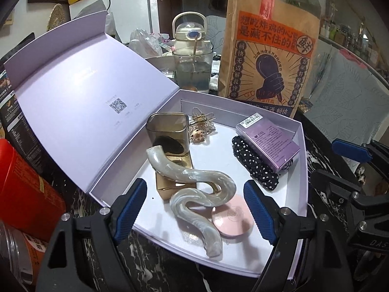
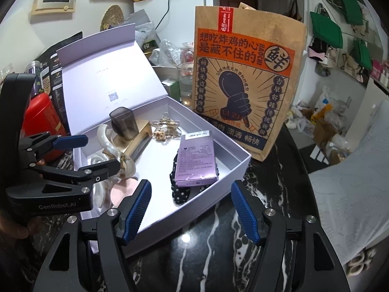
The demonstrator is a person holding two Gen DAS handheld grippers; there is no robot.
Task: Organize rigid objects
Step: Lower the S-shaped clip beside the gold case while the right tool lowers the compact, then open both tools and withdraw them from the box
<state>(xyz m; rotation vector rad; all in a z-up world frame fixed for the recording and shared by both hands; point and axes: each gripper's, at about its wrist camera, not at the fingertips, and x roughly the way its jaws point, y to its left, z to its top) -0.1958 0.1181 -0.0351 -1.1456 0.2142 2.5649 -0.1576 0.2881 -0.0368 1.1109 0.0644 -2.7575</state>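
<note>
An open lilac box [image 1: 297, 194] [image 2: 240, 163] holds a pearly S-shaped hair clip [image 1: 194, 199] [image 2: 104, 133], a gold perfume bottle with a smoky cap [image 1: 169, 133] [image 2: 126, 125], a pink round compact [image 1: 233, 219] [image 2: 121, 189], a purple carton [image 1: 267, 141] [image 2: 197, 163] on a polka-dot scrunchie [image 1: 257, 170] [image 2: 180, 192], and gold clips [image 1: 201, 121] [image 2: 165, 124]. My left gripper [image 1: 194, 209] [image 2: 97, 153] is open, its fingers on either side of the hair clip, just above the box. My right gripper [image 2: 189, 209] is open and empty over the box's front edge; it shows at the right of the left wrist view [image 1: 340, 160].
A brown paper bag [image 1: 267, 58] [image 2: 243, 92] stands behind the box. A glass jar with a spoon [image 1: 192, 70], a kettle [image 1: 189, 31] and a red tin [image 1: 22, 189] [image 2: 41, 119] crowd the black marble table [image 2: 218, 255].
</note>
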